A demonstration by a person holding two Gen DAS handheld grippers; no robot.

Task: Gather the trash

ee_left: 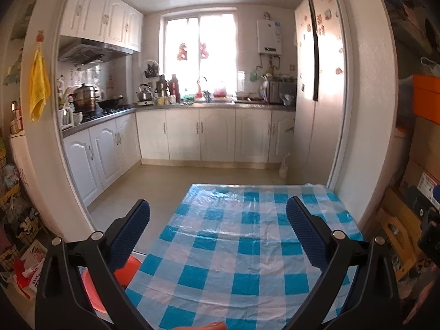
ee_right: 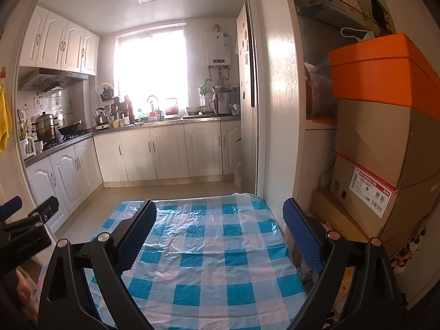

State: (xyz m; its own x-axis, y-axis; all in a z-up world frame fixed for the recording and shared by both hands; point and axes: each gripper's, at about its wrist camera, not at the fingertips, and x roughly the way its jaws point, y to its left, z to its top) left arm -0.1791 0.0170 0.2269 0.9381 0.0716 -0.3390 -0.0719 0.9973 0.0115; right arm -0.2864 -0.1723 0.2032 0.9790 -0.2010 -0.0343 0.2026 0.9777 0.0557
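Note:
A table with a blue and white checked plastic cloth (ee_left: pixel 233 236) fills the lower middle of the left wrist view, and it also shows in the right wrist view (ee_right: pixel 209 247). No trash shows on the cloth. My left gripper (ee_left: pixel 217 220) is open and empty above the table's near left part. My right gripper (ee_right: pixel 220 220) is open and empty above the table. The left gripper's body (ee_right: pixel 30 228) shows at the left edge of the right wrist view. A pinkish sliver (ee_left: pixel 203 326) shows at the bottom edge of the left wrist view; I cannot tell what it is.
An orange-red tub (ee_left: pixel 125 271) sits on the floor at the table's left. Stacked cardboard boxes (ee_right: pixel 385 148) with an orange box on top (ee_right: pixel 382 66) stand right of the table. A white pillar (ee_right: pixel 277 110) is behind the table's far right corner. Kitchen cabinets (ee_left: pixel 214 134) line the far wall.

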